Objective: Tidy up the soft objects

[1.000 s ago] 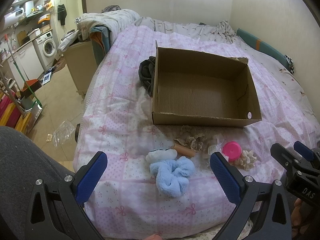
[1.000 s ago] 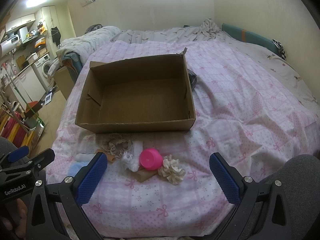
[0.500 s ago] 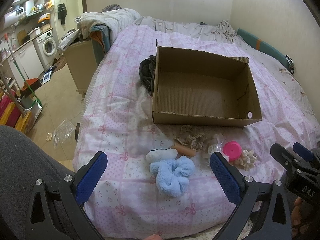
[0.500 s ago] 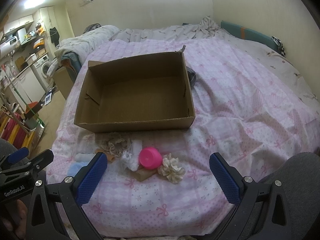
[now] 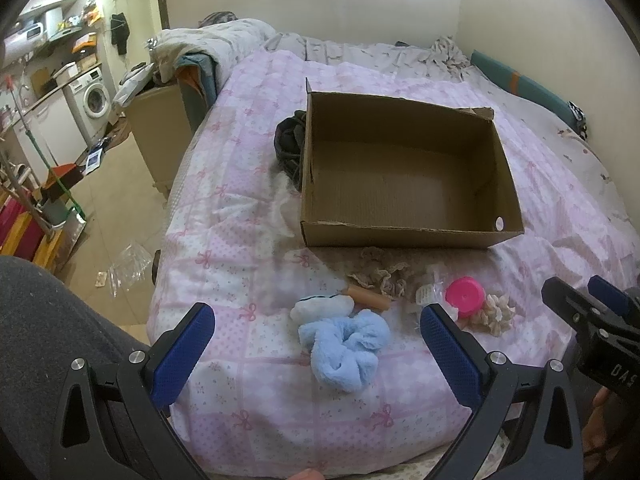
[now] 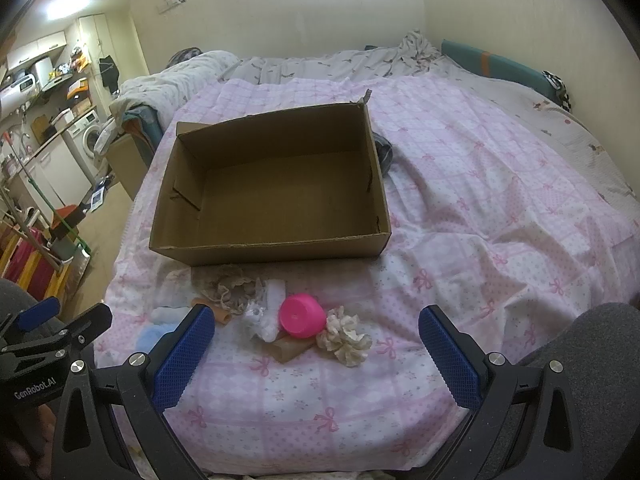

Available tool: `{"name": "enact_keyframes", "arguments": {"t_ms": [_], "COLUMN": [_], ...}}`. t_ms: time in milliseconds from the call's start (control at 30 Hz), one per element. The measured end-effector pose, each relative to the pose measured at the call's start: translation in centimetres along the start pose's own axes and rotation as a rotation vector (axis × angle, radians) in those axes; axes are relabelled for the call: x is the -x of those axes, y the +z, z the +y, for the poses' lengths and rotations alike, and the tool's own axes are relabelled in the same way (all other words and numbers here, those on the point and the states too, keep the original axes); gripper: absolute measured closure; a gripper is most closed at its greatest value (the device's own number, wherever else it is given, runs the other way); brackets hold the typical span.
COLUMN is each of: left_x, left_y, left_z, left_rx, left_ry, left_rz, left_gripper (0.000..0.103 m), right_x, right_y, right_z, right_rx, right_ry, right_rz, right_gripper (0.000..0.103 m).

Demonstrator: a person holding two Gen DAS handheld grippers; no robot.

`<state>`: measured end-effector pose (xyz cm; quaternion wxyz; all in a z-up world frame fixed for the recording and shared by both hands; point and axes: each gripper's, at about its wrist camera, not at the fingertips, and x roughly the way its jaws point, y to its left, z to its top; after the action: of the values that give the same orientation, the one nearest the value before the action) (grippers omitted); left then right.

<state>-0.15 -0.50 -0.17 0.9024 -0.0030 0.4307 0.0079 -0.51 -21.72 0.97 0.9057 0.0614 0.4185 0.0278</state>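
An empty cardboard box (image 5: 408,236) (image 6: 272,246) sits on the pink bedspread. In front of it lies a small pile: a fluffy blue scrunchie (image 5: 346,346) (image 6: 150,336), a white soft piece (image 5: 320,306), a beige lace scrunchie (image 5: 380,274) (image 6: 228,290), a cream scrunchie (image 5: 492,314) (image 6: 346,338), a pink plastic cup (image 5: 465,296) (image 6: 301,316) and a brown tube (image 5: 368,298). My left gripper (image 5: 318,336) hovers open above the blue scrunchie. My right gripper (image 6: 316,336) hovers open near the pink cup and cream scrunchie. Neither holds anything.
A dark garment (image 5: 289,146) lies by the box's far left side. The bed's near edge is just below the pile. Rumpled bedding (image 6: 320,64) covers the far end. Left of the bed are a floor, a carton (image 5: 160,136) and a washing machine (image 5: 94,100).
Both views have shifted only slightly; the right gripper has edged a little forward. Nothing on the bed has moved, and both grippers stay open.
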Motion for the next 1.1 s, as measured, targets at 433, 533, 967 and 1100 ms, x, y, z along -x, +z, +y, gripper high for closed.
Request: {"name": "enact_keyframes", "arguments": {"t_ms": [433, 533, 967, 1100], "left_x": [-0.1, -0.4, -7.5, -11.0], "left_y": [1.1, 2.1, 4.6, 3.2], "left_z": [-0.1, 0.2, 3.0, 2.1], "left_rx": [-0.01, -0.01, 0.106, 0.113], "left_ry": [-0.01, 0.0, -0.012, -0.046], "left_rz": [0.05, 0.079, 0.392, 0.519], "left_gripper": [0.0, 0.0, 0.001, 0.001], "right_x": [0.1, 0.3, -2.9, -5.0], "right_y": [0.3, 1.1, 4.6, 3.9], "right_z": [0.0, -0.2, -3.8, -4.6], "right_rx": [-0.016, -0.015, -0.102, -0.128], "right_ry": [0.01, 0.028, 0.088, 0.091], "right_rz": [0.012, 0.02, 0.159, 0.22], "right_gripper": [0.0, 0.0, 0.0, 0.0]}}
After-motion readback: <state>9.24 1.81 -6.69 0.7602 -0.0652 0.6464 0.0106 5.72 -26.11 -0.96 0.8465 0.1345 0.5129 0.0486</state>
